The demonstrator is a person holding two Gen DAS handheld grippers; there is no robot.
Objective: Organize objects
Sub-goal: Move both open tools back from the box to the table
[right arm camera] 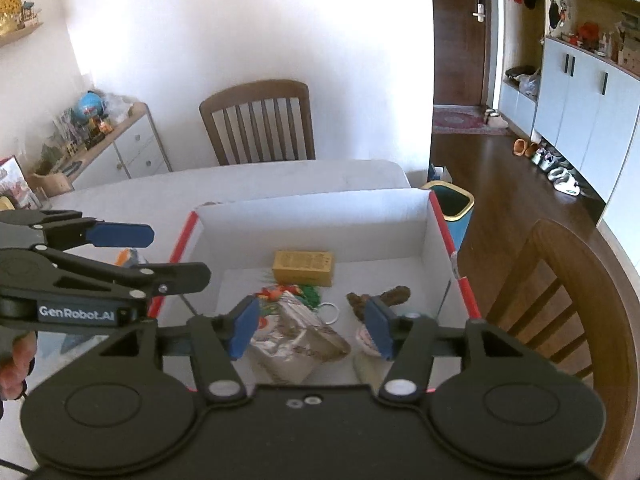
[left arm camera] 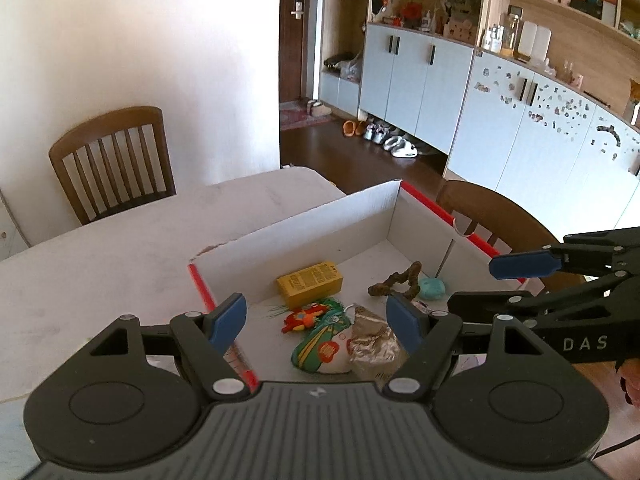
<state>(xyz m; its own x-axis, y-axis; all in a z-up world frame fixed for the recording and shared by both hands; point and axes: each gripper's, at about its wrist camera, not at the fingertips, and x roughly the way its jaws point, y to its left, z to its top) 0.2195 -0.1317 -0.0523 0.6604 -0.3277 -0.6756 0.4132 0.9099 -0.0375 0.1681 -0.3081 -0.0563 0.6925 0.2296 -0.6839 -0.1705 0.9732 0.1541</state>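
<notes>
The left gripper (left arm camera: 316, 322) has its two blue pads standing apart, about halfway open, with nothing held between them; it hangs over the near part of the white box (left arm camera: 304, 220). The right gripper (right arm camera: 308, 326) is also open with nothing in its grip; its blue pads do not press on any thing, though the things in the box show through the gap below. In the left wrist view the right gripper comes in from the right side, above the box's red edge; in the right wrist view the left gripper comes in from the left side, and part of a hand (right arm camera: 16, 364) shows under it.

Inside the box, on its floor, lie the task's things; a yellow packet (left arm camera: 310, 284) sits near the middle toward the far wall; a small orange toy (left arm camera: 302, 317) lies just in front of it, touching a green and white pouch (left arm camera: 320, 344); a crinkly silver bag (left arm camera: 372, 344) lies right beside the pouch; a brown twisty piece (left arm camera: 396, 280) lies further right, with a teal lump (left arm camera: 432, 289) just beside it.

The box rests on a pale table (left arm camera: 120, 256); a wooden chair (left arm camera: 112, 160) stands behind the table by the white wall; another wooden chair (right arm camera: 560, 296) stands at the right of the box.
</notes>
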